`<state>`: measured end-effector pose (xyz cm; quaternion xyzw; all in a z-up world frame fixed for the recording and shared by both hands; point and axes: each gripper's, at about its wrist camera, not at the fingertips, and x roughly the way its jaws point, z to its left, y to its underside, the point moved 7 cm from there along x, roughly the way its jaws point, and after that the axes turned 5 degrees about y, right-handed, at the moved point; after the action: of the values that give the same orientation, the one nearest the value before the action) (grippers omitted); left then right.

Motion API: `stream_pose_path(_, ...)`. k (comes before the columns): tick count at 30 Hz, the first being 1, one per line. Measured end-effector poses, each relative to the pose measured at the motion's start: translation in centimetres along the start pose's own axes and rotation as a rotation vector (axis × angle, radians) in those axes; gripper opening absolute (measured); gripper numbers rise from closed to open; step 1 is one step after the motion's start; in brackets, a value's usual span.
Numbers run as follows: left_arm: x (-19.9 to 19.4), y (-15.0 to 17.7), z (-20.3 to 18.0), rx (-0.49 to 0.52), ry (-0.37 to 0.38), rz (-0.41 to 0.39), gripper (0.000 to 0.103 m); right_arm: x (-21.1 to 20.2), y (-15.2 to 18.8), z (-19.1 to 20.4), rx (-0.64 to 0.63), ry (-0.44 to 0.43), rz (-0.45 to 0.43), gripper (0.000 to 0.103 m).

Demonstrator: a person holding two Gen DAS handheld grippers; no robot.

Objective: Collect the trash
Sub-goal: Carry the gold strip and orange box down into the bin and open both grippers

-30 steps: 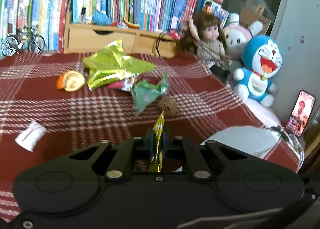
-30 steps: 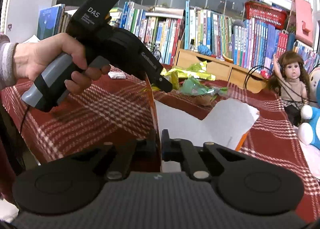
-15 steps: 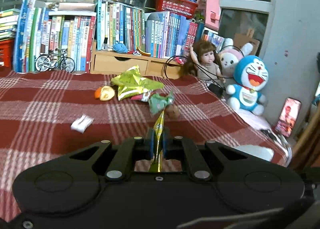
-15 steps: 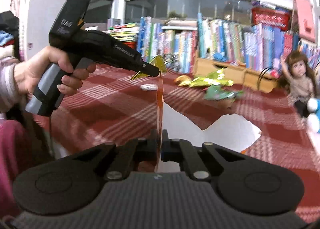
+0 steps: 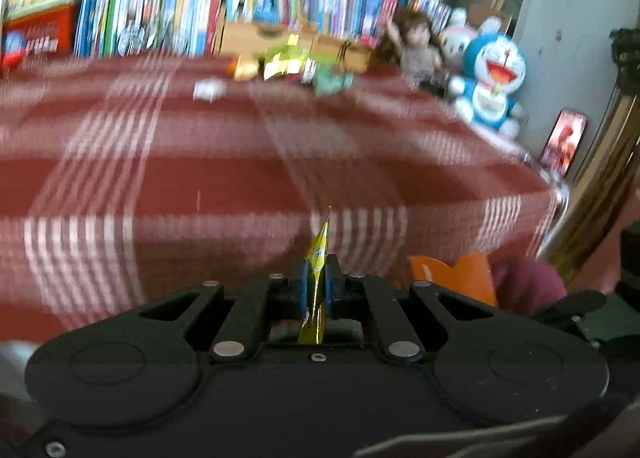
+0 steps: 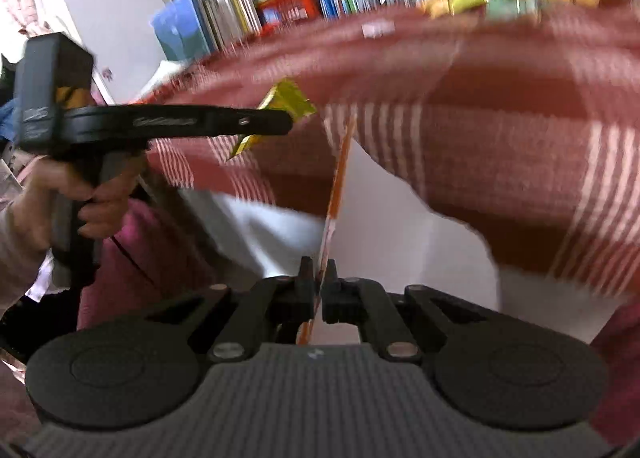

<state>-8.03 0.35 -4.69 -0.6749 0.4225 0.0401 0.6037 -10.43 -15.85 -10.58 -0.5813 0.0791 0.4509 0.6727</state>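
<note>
Right wrist view: left tongs (image 6: 294, 121) clamped on yellow wrapper (image 6: 286, 105), upper centre; right tongs (image 6: 318, 278) pinching bag (image 6: 400, 234) rim. Step: depositing. Next, probably: release above bag opening.

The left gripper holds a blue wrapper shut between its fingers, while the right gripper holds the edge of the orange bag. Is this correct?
Not quite. The wrapper in the left gripper is yellow, not blue; the left wrist view and the right wrist view both show it. The rest holds: the right gripper is shut on the edge of the orange bag.
</note>
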Motion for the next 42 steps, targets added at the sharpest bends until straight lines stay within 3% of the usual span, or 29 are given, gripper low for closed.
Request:
stream_pose_path(7,3.9,7.1,1.1,-0.093,-0.036,0.166,0.007,4.2,3.0,-2.4,0.169,-0.02,0.118,0.006)
stream_pose_path(13,7.8,11.7,1.4,-0.125,-0.07,0.316,0.008,7.7,5.0,-3.5,0.224,-0.011,0.213,0.006)
stream_pose_path(16,8.8,12.9,1.5,-0.119,-0.091,0.349,0.008,9.2,5.8,-4.8,0.28,0.001,0.247,0.006)
stream_pose_path(21,9.4,13.4,1.9,-0.136,-0.094,0.356,0.011,9.8,5.7,-5.5,0.288,0.015,0.242,0.008)
stream_pose_path(24,9.5,13.4,2.2,-0.135,-0.099,0.358,0.014,9.9,5.3,-5.6,0.276,0.028,0.238,0.017)
stream_pose_path(26,9.8,13.1,2.4,-0.138,-0.102,0.363,0.02,9.8,5.1,-5.6,0.276,0.03,0.235,0.022)
stream_pose_path(27,10.2,12.7,2.3,-0.14,-0.104,0.365,0.03,9.8,5.0,-5.6,0.274,0.033,0.236,0.026)
stream_pose_path(28,10.3,12.6,2.3,-0.142,-0.106,0.364,0.042,9.8,4.9,-5.7,0.271,0.037,0.236,0.037)
stream_pose_path(29,10.5,12.4,2.2,-0.144,-0.107,0.36,0.047,9.8,4.8,-5.7,0.27,0.037,0.231,0.045)
stream_pose_path(34,10.3,11.8,2.5,-0.156,-0.115,0.343,0.059,9.1,4.2,-6.0,0.244,0.056,0.212,0.056)
stream_pose_path(42,8.4,9.3,2.3,-0.111,-0.111,0.271,0.062,7.1,2.0,-4.9,0.112,0.113,0.162,0.063)
